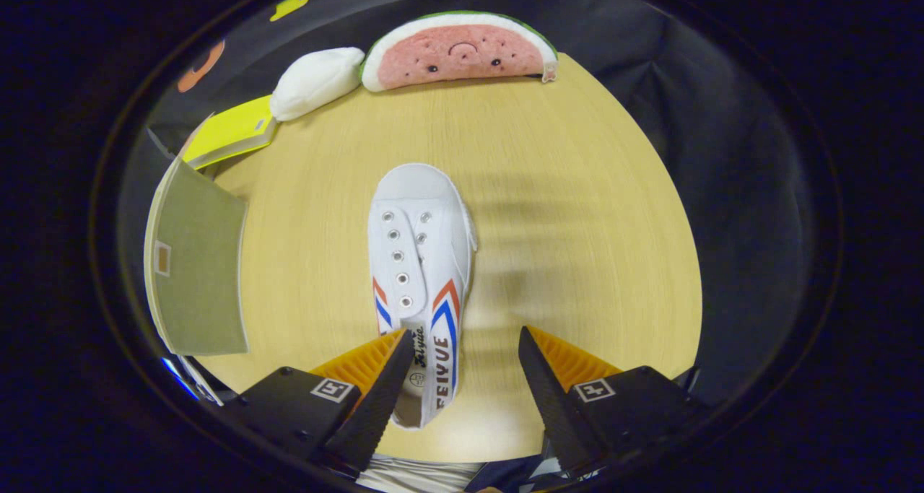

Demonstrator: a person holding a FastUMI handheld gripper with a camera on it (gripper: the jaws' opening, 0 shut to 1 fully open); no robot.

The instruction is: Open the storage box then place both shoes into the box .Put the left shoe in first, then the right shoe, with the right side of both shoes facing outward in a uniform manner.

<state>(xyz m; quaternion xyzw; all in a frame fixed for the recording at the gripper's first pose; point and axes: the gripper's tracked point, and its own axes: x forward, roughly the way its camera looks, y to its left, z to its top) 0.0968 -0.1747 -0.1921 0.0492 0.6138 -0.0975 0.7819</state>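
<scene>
Recording booth: black cloth wall [722, 118] behind a round wooden table [577, 190].

White shoe [421, 262] with red and blue chevrons, pale wood-grain table [577, 190], pink, white and green watermelon plush [459, 51], white pouch [316, 81], yellow book [229, 131], orange-and-black gripper [462, 377] open.

White canvas shoe [422, 262] with metal eyelets on matt wood-grain table [577, 190]
</scene>
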